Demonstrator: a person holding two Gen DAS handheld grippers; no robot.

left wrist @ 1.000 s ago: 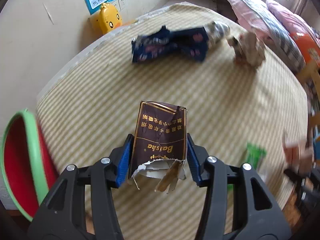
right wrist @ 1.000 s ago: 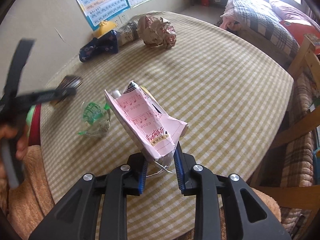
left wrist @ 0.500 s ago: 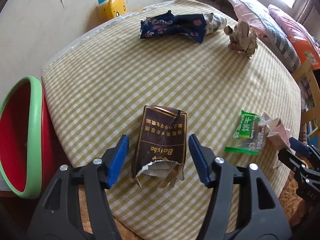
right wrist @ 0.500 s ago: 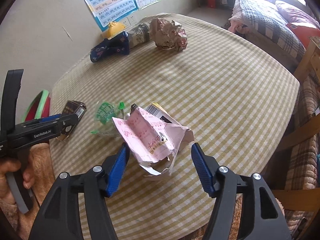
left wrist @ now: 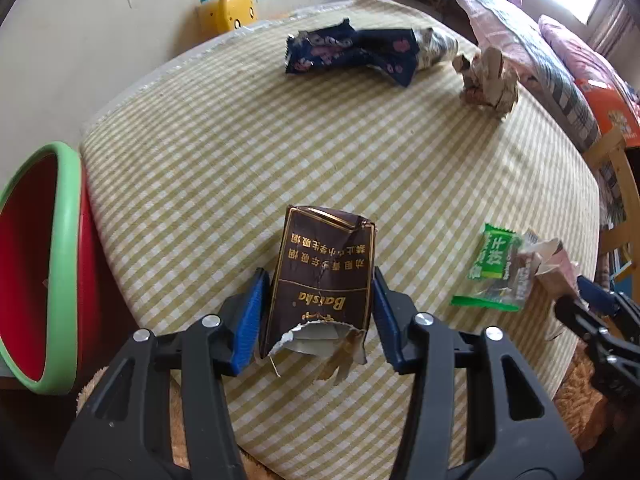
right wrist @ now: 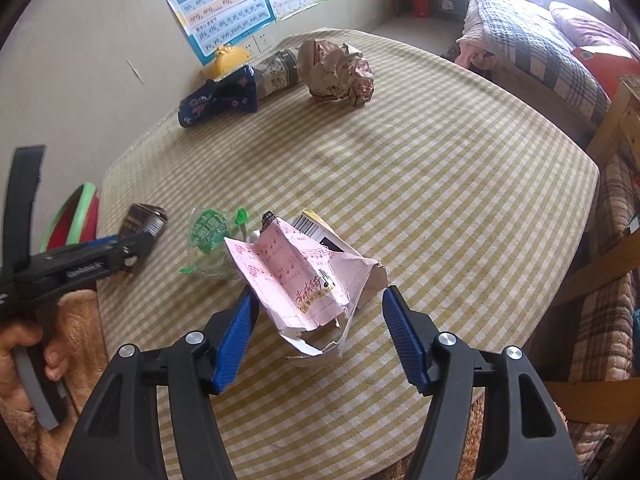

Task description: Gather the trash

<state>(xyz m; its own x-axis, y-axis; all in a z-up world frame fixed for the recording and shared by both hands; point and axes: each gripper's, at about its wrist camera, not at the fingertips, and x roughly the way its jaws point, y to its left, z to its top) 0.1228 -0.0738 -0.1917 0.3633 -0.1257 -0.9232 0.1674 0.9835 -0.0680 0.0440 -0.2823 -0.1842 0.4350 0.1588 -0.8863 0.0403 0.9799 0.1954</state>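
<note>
The left gripper (left wrist: pixel 318 312) is clenching the brown packet (left wrist: pixel 326 276), its fingers having just been closing; only the right view is showing the right gripper (right wrist: pixel 318 336) released around the pink carton (right wrist: pixel 298 276).

A home, a bedroom. Shown by a bed (right wrist: pixel 532 40) with checked covers and pillows, a letter poster (right wrist: pixel 220 4) on the wall, a yellow duck toy (left wrist: pixel 234 10), a desk (left wrist: pixel 360 152) with checked cloth.

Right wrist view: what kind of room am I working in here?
Likely a home bedroom or living space: a bed with plaid bedding, a pinyin learning poster on the wall, and a table with a checked cloth.
</note>
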